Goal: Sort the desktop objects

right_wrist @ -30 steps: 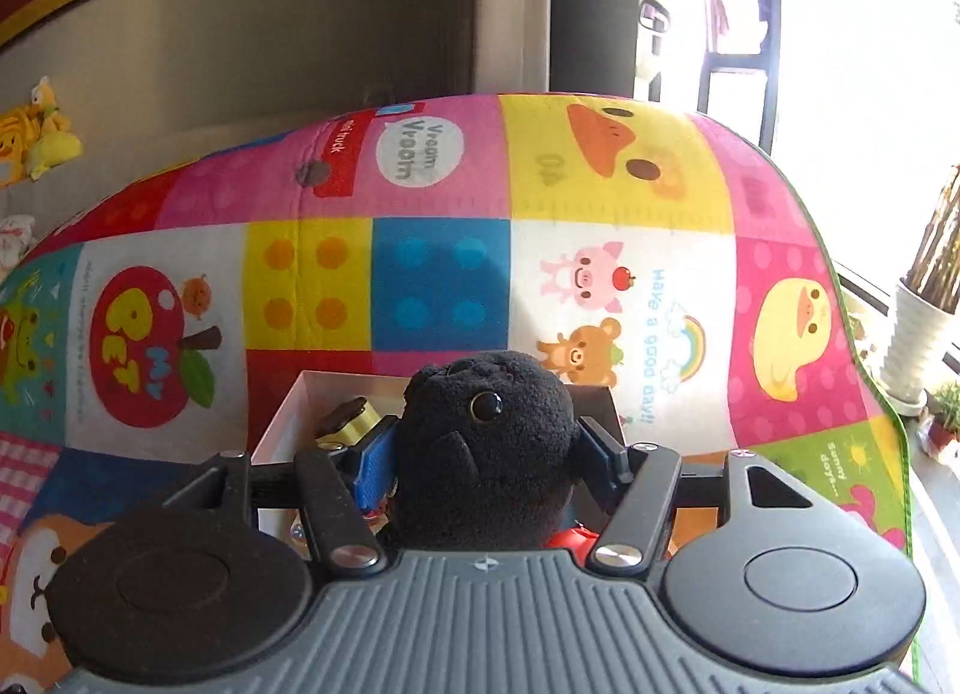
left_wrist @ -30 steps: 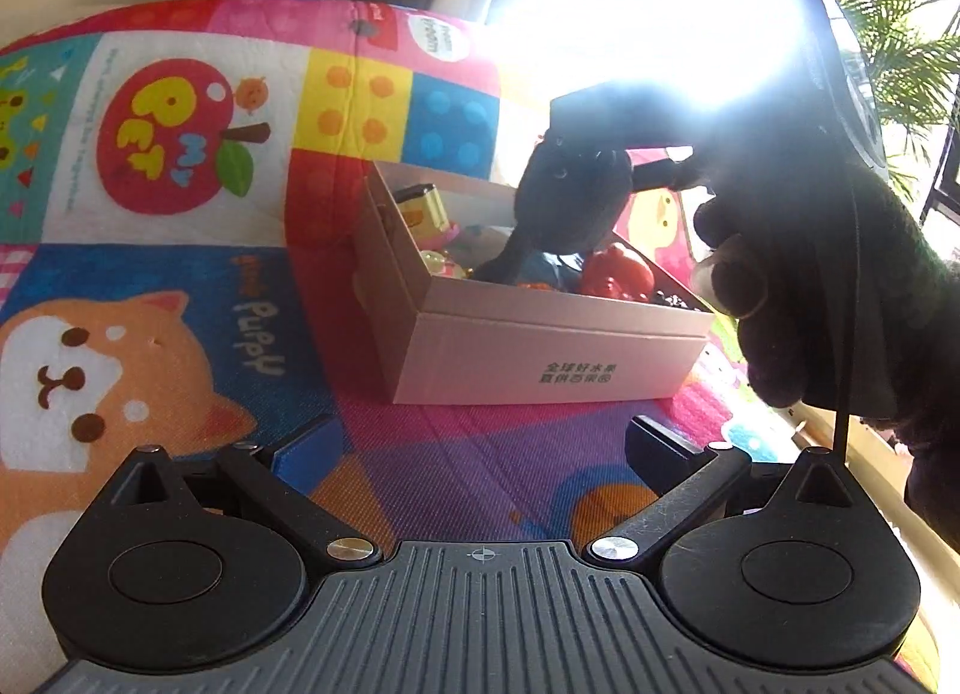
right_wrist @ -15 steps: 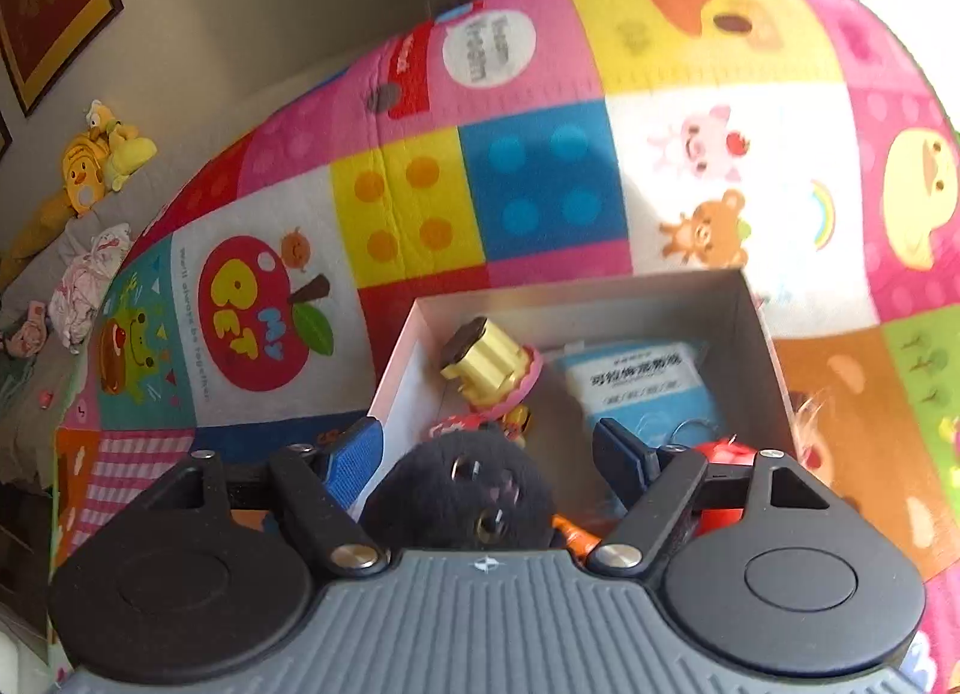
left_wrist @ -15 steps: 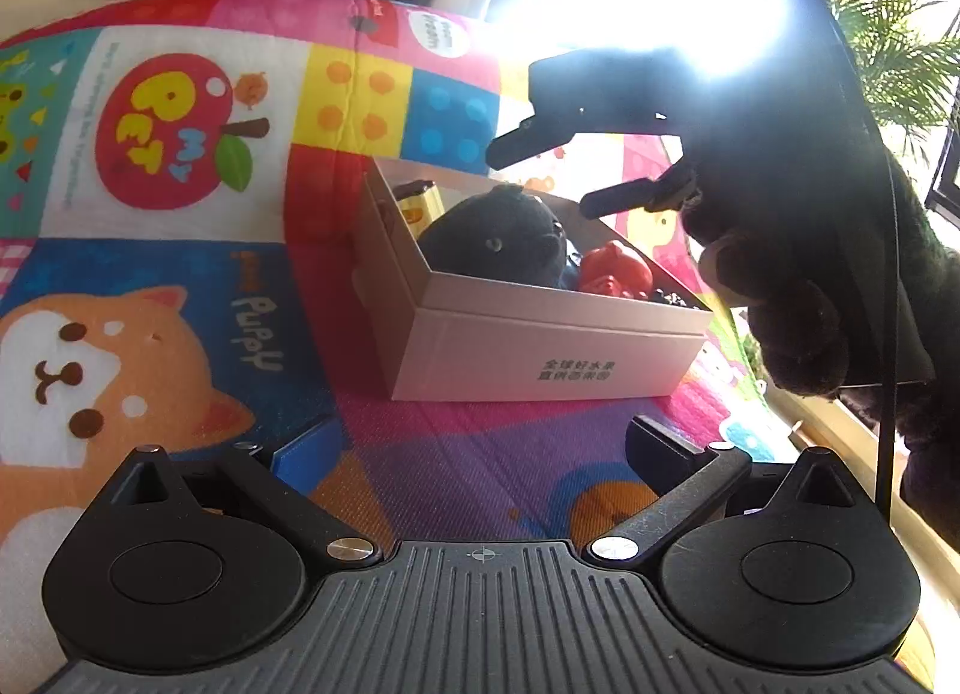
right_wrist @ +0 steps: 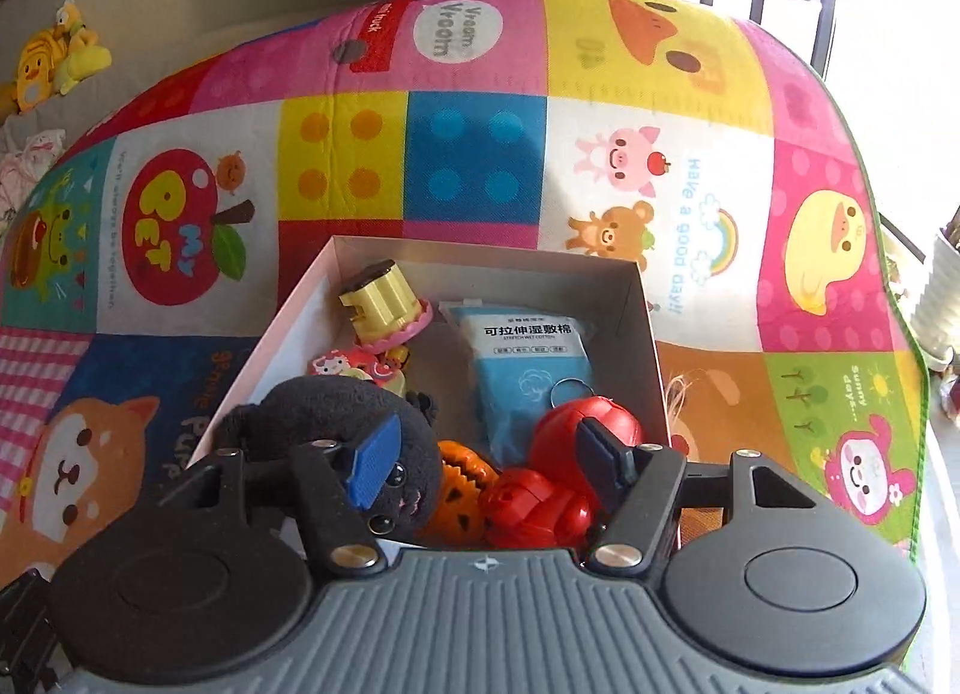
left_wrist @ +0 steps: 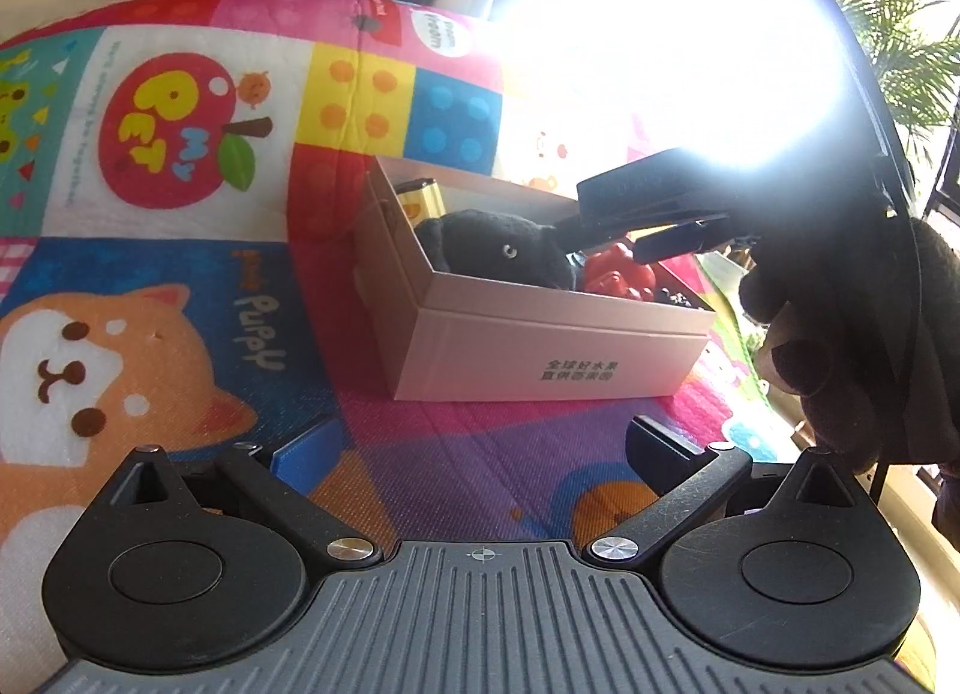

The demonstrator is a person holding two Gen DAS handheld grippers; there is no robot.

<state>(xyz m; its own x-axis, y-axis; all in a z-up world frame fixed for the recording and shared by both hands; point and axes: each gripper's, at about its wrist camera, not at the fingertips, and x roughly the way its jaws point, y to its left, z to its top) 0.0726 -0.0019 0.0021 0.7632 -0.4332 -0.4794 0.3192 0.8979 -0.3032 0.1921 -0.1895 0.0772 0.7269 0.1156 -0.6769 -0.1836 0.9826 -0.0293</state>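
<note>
Across the whole surface under my grippers spreads the bright patchwork cartoon play mat [right_wrist: 480, 165], with its apple, puppy and duck panels. On it sits the pale pink rectangular cardboard box [left_wrist: 540, 358], open at the top, and every sorted thing lies inside it. Largest among them is the black plush toy animal [right_wrist: 336, 418], slumped in the box's near left corner against the wall. Next comes the blue and white packet of stretch cotton pads [right_wrist: 528, 370], lying flat toward the far right. Beside the plush, at the near right, rests the red plastic toy figure [right_wrist: 558, 472], with the small orange pumpkin toy [right_wrist: 462, 490] wedged between the two. Farther back stands a tilted yellow block on a pink disc [right_wrist: 384, 304].

My right gripper [right_wrist: 486, 460] hangs just over the box's near edge, fingers spread wide and holding nothing; its blue left pad [right_wrist: 375, 466] overlaps the plush in my view, though I cannot tell whether they touch. My left gripper [left_wrist: 480, 448] hovers low over the mat, well short of the box, spread and empty.
</note>
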